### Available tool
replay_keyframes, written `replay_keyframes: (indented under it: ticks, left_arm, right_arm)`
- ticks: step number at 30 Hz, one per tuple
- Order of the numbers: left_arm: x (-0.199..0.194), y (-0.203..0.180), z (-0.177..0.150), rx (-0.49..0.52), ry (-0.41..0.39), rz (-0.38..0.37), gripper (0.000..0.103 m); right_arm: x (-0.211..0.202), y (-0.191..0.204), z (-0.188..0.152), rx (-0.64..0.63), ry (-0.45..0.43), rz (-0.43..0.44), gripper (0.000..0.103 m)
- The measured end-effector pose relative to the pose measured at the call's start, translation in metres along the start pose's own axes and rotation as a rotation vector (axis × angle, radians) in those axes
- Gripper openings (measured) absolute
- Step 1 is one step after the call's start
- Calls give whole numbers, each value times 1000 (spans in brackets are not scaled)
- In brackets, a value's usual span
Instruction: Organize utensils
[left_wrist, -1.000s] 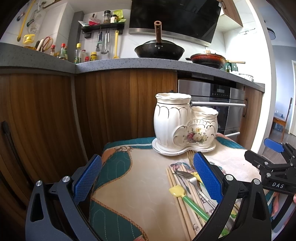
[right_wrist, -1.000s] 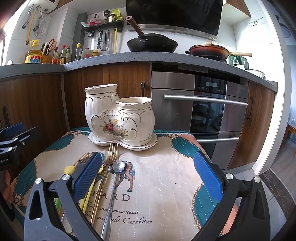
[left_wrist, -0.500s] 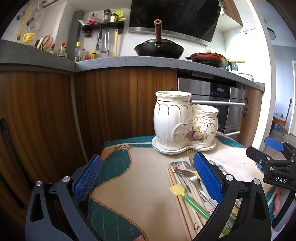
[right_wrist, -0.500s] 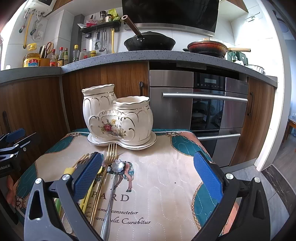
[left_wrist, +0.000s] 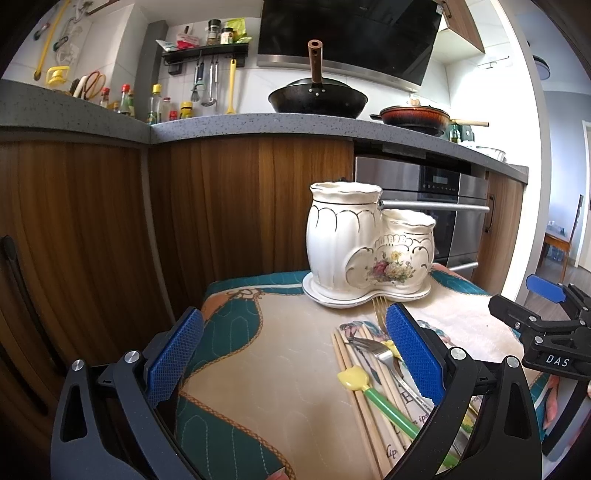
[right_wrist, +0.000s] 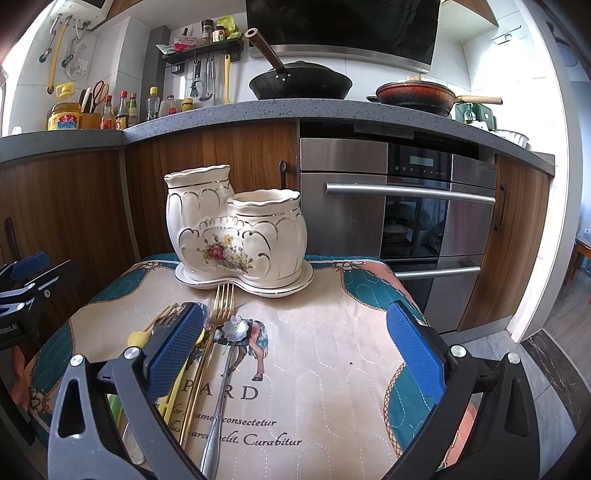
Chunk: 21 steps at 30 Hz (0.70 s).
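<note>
A glossy glazed ceramic is seen in the white holder (right_wrist: 236, 236), with gilt lines and a painted flower spray, and it is set on a matt quilted cloth (right_wrist: 317, 354) with stitched seams and printed lettering. Polished metal is shown by the gold fork (right_wrist: 218, 314) and the silver spoon (right_wrist: 221, 387), bare pale wood by the chopsticks (left_wrist: 354, 391). The 2 pads (left_wrist: 413, 354) on each gripper are faced in blue, finely cross-hatched rubbery material on matt black plastic.

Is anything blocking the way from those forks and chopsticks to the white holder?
Nothing visible does. The gold fork lies with its tines just short of the ceramic holder, only bare cloth between them, and both cups look empty.
</note>
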<state>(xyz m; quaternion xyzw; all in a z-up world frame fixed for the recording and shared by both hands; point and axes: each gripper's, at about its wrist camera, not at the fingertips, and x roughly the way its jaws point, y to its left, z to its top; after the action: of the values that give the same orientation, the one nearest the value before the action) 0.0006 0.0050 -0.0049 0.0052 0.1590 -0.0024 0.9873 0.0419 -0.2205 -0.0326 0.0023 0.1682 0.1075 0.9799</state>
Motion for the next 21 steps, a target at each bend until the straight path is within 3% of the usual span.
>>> replay_keyframes:
  ticks: [21]
  left_arm:
    - [4, -1, 3, 11, 14, -14, 98]
  right_arm:
    - [6, -2, -1, 25, 41, 24, 98]
